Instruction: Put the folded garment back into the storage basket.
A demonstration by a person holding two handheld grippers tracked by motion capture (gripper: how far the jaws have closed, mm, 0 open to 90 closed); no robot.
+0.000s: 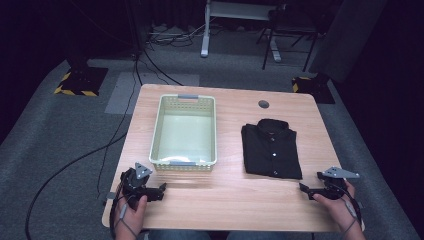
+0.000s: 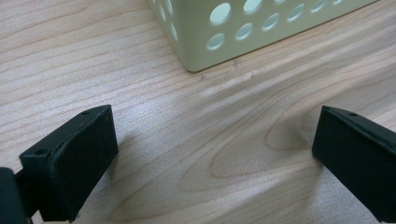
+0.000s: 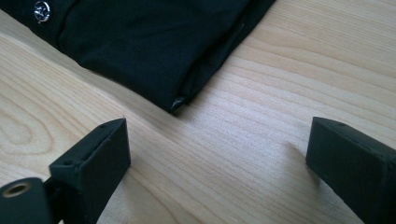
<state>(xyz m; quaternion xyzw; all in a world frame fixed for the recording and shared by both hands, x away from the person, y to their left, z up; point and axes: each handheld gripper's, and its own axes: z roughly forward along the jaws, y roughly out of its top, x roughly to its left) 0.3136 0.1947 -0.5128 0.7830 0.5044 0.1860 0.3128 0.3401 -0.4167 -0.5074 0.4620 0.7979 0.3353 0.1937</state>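
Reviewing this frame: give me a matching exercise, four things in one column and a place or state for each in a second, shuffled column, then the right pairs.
Things:
1. basket
2. shirt
3. left gripper
4. right gripper

Places or states:
A. folded flat, black, on the right half of the table
B. open, near the table's front right corner, just short of the shirt's corner
C. pale, perforated, nothing in it, on the left half of the table
D. open, low over bare wood by the basket's near corner

Pairs: 1-C, 2-A, 3-D, 4-B
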